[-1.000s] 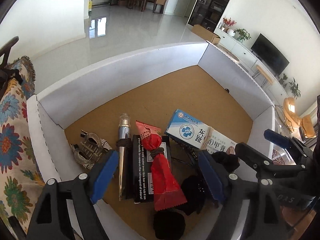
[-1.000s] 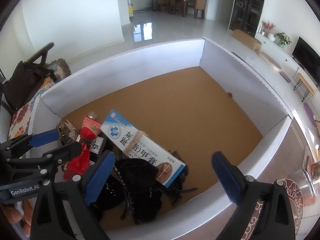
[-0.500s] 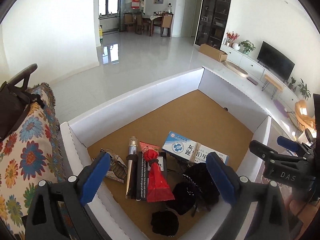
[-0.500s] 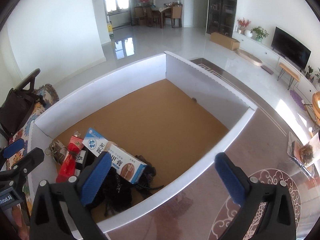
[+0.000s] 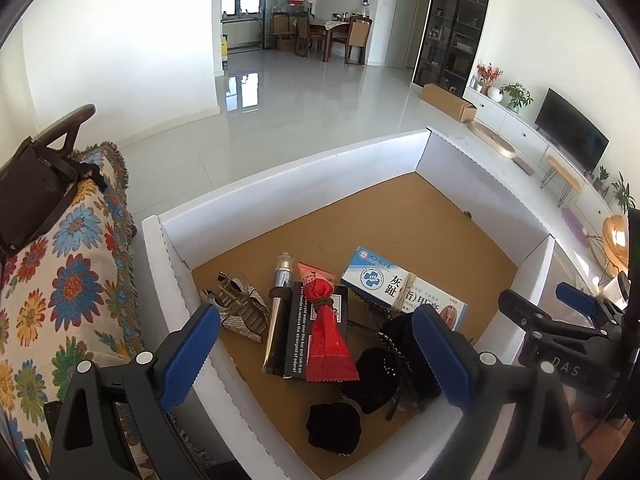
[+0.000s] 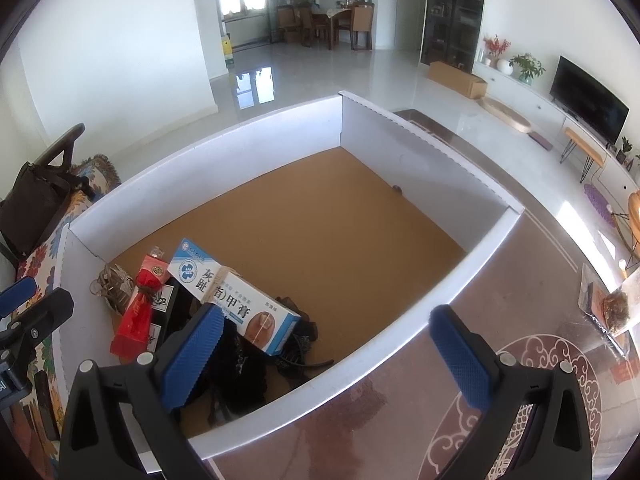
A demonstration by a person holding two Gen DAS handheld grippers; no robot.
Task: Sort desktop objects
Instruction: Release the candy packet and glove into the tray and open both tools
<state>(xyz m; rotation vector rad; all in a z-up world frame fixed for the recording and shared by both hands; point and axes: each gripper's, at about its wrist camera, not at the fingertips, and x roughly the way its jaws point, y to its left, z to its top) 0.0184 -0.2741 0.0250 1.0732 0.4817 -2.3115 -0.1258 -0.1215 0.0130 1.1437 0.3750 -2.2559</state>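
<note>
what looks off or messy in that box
Everything is heaped in one near corner of the box, not sorted. The blue-and-white carton lies tilted on top of black items. The red packet lies across a black carton. Nothing looks spilled or broken. Both grippers are open and empty.

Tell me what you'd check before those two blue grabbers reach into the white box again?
1. Left tool open, nothing held: ok.
2. Right tool open, nothing held: ok.
3. Both above the white box, not touching items: ok.
4. Red packet exposed on top of the black box: ok.
5. Blue-and-white carton free to lift: not ok, it leans on the black pile.
6. What the black pile holds: cannot tell.
</note>
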